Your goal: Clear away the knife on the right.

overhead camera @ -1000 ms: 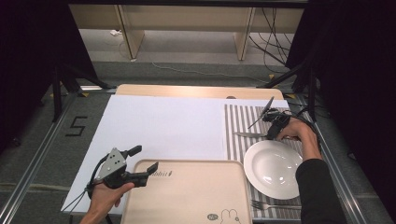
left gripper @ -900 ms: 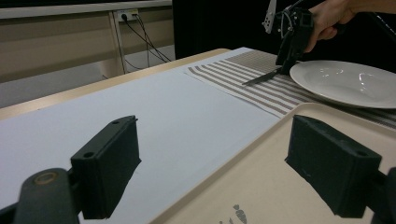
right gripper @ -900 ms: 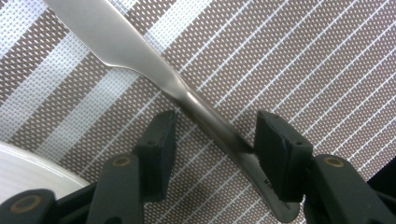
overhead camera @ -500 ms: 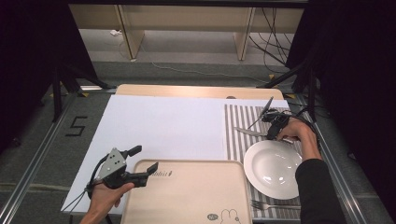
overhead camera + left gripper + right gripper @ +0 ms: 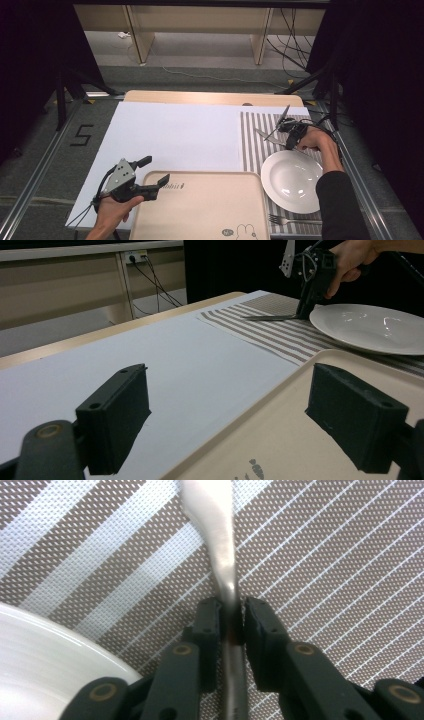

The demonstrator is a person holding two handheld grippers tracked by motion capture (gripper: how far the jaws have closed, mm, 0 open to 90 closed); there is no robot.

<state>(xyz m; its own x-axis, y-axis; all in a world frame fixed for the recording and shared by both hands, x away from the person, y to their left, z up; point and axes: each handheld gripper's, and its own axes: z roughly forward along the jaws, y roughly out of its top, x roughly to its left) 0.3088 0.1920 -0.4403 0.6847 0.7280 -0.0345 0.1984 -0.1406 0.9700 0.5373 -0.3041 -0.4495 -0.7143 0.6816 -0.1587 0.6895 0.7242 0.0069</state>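
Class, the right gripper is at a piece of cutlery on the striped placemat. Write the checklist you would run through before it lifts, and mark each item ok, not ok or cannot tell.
1. Right gripper closed on the metal utensil: ok. Its jaws have just been closing, and the handle sits between the pads.
2. Handle centred between the pads: ok.
3. Which utensil it is: cannot tell; the far end is cropped or too small.
4. Utensil clear of the white plate: ok in the right gripper view, where the rim lies to one side.
5. Striped placemat lying flat: ok.
6. Left gripper out of the way: ok; open at the beige tray corner.
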